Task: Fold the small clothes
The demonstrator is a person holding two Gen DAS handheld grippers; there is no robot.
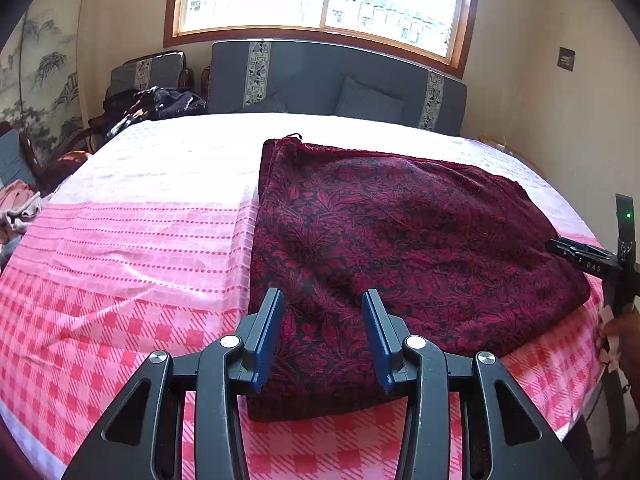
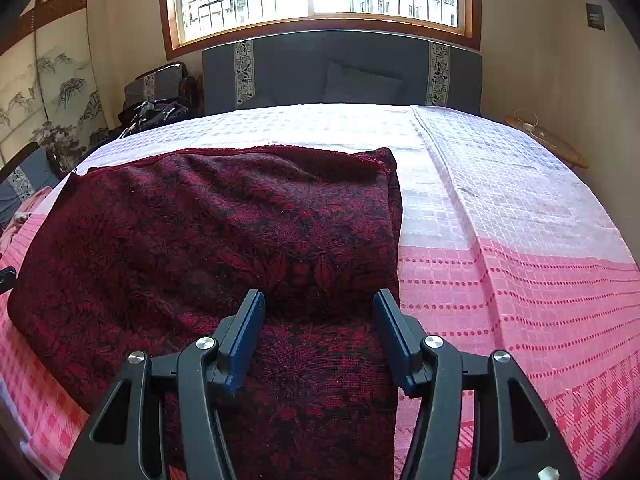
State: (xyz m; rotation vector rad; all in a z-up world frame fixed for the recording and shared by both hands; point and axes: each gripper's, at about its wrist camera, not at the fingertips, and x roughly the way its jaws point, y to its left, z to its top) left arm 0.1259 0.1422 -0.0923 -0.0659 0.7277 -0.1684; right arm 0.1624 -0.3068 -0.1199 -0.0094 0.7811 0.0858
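Note:
A dark red garment with a black floral pattern point(image 1: 400, 248) lies folded on the pink checked bedspread point(image 1: 132, 248). My left gripper point(image 1: 323, 300) is open and empty just above the garment's near left corner. In the right wrist view the same garment point(image 2: 208, 240) fills the left half, with a strip running toward the camera. My right gripper point(image 2: 319, 300) is open and empty above the garment's near right edge. Part of the right gripper point(image 1: 592, 264) shows at the right edge of the left wrist view.
The bedspread point(image 2: 520, 240) covers the bed, white toward the grey headboard point(image 2: 340, 68). Dark clothes point(image 1: 160, 108) are piled at the bed's far left. Pink clothes point(image 1: 16, 204) lie off the left edge. A round wooden side table point(image 2: 548, 140) stands at the right.

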